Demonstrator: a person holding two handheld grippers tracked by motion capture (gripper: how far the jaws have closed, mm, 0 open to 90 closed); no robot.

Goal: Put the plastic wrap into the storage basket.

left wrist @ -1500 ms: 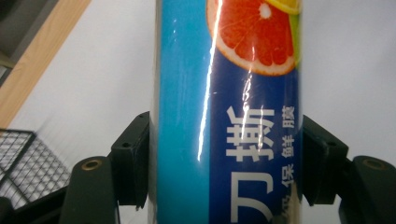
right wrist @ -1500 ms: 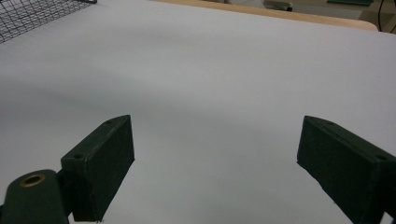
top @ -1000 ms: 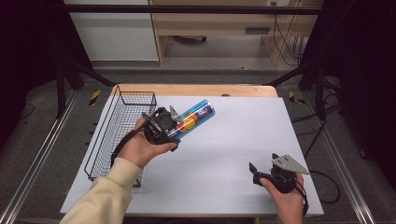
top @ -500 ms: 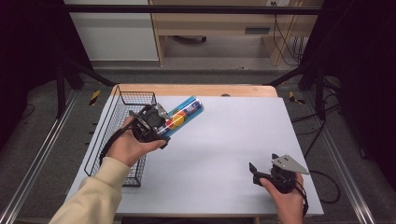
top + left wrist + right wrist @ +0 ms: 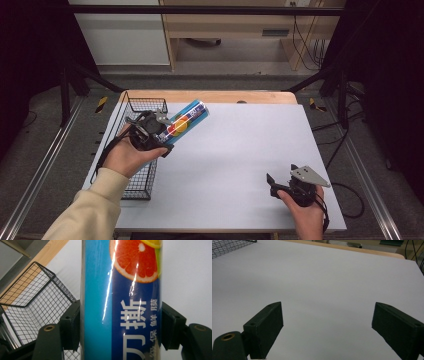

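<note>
A blue tube (image 5: 187, 118) with a grapefruit picture and white characters is held in the air by my left gripper (image 5: 161, 131), shut on its lower part. In the left gripper view the tube (image 5: 122, 300) rises between both jaws, which press its sides. It hangs over the right rim of the black wire basket (image 5: 131, 107), tilted toward the far right. Near the table's front right edge my right gripper (image 5: 281, 182) rests low, open, with nothing between its jaws; the right gripper view shows its gap (image 5: 325, 327) over bare white table.
The wire basket (image 5: 27, 302) stands along the left edge of the white table (image 5: 240, 145); a corner of the basket (image 5: 229, 246) shows far off in the right gripper view. A wooden strip (image 5: 225, 97) runs along the table's far edge.
My left gripper has carried the tube leftward from over the table to over the basket's right rim. The right gripper has stayed put.
</note>
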